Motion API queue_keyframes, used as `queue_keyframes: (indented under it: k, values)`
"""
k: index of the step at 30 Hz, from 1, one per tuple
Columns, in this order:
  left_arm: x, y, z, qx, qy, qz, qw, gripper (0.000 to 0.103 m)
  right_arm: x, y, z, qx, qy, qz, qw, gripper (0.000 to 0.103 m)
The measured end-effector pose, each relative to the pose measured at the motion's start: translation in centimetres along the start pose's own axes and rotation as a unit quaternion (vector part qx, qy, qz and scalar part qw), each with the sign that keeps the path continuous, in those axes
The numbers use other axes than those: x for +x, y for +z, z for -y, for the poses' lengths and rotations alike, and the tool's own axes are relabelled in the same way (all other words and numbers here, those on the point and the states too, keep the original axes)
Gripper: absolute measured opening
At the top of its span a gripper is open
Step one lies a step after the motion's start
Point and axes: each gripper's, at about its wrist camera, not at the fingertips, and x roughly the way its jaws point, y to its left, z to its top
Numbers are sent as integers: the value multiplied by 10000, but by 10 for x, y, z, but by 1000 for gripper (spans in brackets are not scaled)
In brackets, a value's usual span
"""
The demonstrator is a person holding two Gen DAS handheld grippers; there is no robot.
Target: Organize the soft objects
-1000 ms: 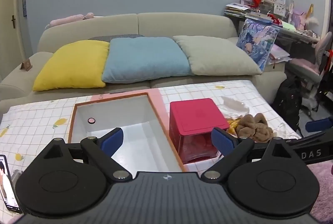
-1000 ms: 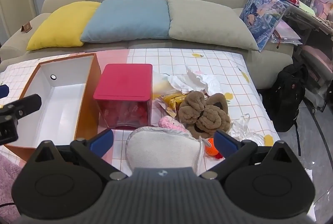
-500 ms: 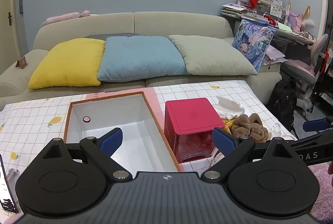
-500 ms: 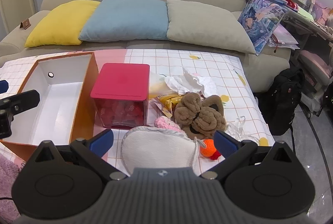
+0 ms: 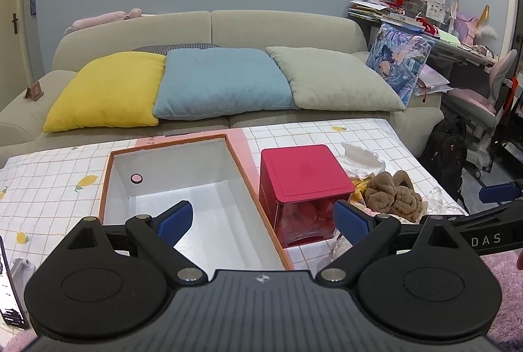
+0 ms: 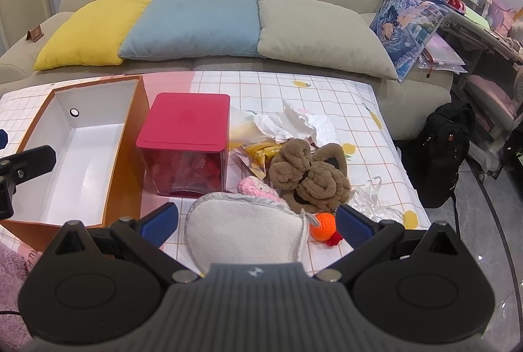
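A checked tablecloth (image 6: 327, 97) w/ lemon prints is seen, a sofa behind it. The red-lidded box (image 6: 184, 139) serves as landmark. Just left of it, an orange carton (image 6: 126, 152) w/ white inside is shown, open-topped, nothing in it. Right of the box, a brown plush toy (image 6: 309, 175) is piled, w/ crumpled white tissue (image 6: 294, 123) beyond it. In front of the box, a white padded pouch (image 6: 245, 231) is laid flat; a pink knitted piece (image 6: 255, 187) is tucked at its far edge, an orange knitted ball (image 6: 322, 226) at its right edge.

Right gripper (image 6: 256, 223) is held w/ fingers spread wide, nothing grasped; the pouch lies between them, approx centred, not touched. Left gripper (image 5: 261, 221) is likewise released & wide, over the carton's near end, its right finger in front of the red-lidded box.
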Motion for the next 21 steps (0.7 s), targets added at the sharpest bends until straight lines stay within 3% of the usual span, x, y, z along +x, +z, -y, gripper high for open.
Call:
queue_keyframes:
  k: [21]
  values:
    - [6,0,-2,23,13,-99,9999,103,2,1,0,-70,-29,-37,10000,100]
